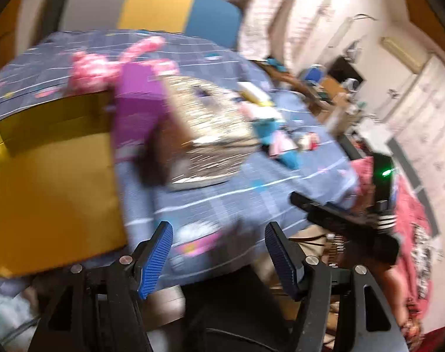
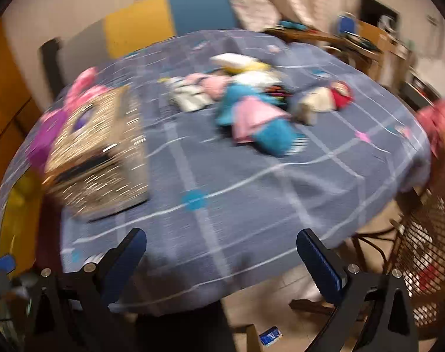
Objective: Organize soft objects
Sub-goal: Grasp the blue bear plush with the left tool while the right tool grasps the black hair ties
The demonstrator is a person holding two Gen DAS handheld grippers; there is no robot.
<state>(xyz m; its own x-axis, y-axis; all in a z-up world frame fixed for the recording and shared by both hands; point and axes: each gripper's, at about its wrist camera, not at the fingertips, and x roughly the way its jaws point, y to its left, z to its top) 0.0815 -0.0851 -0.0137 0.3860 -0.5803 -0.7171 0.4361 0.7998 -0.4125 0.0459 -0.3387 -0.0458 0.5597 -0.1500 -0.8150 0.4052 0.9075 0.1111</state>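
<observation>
**Hovering both grippers, jaws wide and empty, at the table's near edge**

Holding your left gripper [image 1: 219, 252] tilted down over the near edge of the blue checked tablecloth [image 1: 222, 199], you have its blue pads spread wide with nothing between them. Your right gripper [image 2: 222, 261] is pitched down the same way, jaws wide apart and empty, above the cloth's front edge with bare floor beneath. In the left wrist view the right gripper's black body with a green light [image 1: 381, 193] sits at 3 o'clock, off the table's edge.

The soft toys [image 2: 252, 111], a blurred heap of teal, pink, white, yellow and red, lie at 12 o'clock from your right gripper, well apart from it, on the far half of the table. A glittery bag [image 2: 99, 152] stands at 10 o'clock, with a pink plush [image 2: 84, 88] and something purple [image 2: 46, 135] just behind it. From your left gripper, a yellow cardboard box [image 1: 52, 193] lies at 9 o'clock, beside the same bag.

Both views are blurred, so finer detail cannot be told.
</observation>
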